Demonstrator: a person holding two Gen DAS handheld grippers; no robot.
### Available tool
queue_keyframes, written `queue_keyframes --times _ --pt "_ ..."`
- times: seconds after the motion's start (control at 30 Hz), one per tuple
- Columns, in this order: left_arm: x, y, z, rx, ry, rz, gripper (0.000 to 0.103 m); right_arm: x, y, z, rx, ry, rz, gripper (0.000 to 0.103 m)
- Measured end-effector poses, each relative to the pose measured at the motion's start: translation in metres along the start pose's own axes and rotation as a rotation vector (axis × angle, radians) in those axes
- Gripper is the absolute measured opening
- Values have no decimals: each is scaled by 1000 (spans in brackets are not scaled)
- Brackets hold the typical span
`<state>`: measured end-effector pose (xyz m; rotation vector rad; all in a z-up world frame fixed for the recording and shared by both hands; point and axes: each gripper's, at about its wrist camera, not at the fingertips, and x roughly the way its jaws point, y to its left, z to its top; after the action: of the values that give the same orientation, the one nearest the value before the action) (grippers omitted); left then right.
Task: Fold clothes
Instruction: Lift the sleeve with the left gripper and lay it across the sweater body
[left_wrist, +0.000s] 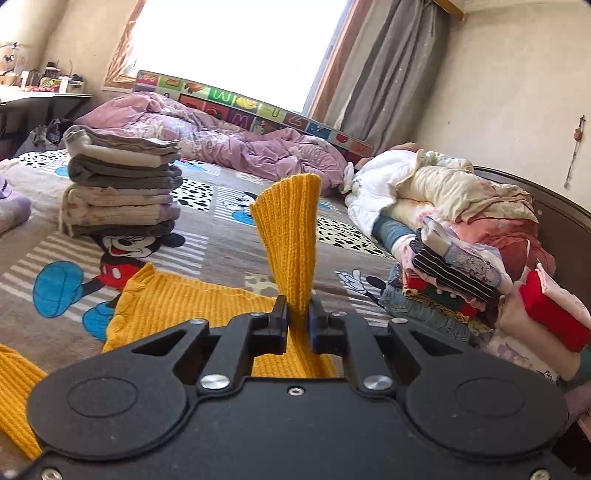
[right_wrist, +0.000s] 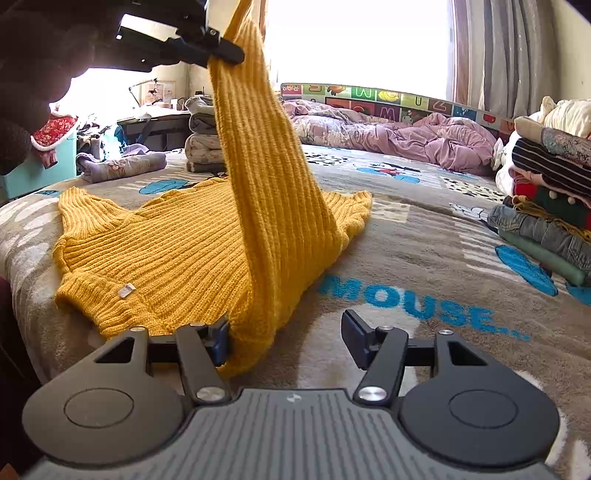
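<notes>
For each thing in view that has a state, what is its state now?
Left gripper: shut on the sleeve.
Right gripper: open, sleeve base touching one finger.
Mustard-yellow ribbed knit sweater: flat on bed, one sleeve lifted.
Grey and cream towel stack: folded.
Purple duvet: rumpled.

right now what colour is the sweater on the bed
Mustard yellow, ribbed knit sweater; clearest in the right wrist view.

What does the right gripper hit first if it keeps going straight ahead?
Likely the bed blanket. The right gripper is open, tilted down, with the yellow sweater brushing its left finger only; depth is uncertain.
</notes>
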<state>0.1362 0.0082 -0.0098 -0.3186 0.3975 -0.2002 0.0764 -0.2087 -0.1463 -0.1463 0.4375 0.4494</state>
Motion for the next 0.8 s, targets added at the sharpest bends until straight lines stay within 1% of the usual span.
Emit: queue_keyframes --times 0.2,0.37,0.57,0.7,0.77,0.8 --pt "-19 34 -4 -48 -21 66 9 2 13 4 -70 -18 -5 59" --pt "-34 61 -10 -83 -28 113 9 1 19 5 -104 -22 3 59" --pt "-41 88 -20 -113 -19 170 9 2 26 6 -138 -22 16 59" --pt "-45 103 -26 -121 -15 191 9 3 30 6 -153 -14 26 59" --pt "-41 109 -33 -103 1 225 9 4 31 6 -162 -10 29 59" --pt "-43 113 -36 -120 2 233 7 4 32 6 -167 -8 28 59"
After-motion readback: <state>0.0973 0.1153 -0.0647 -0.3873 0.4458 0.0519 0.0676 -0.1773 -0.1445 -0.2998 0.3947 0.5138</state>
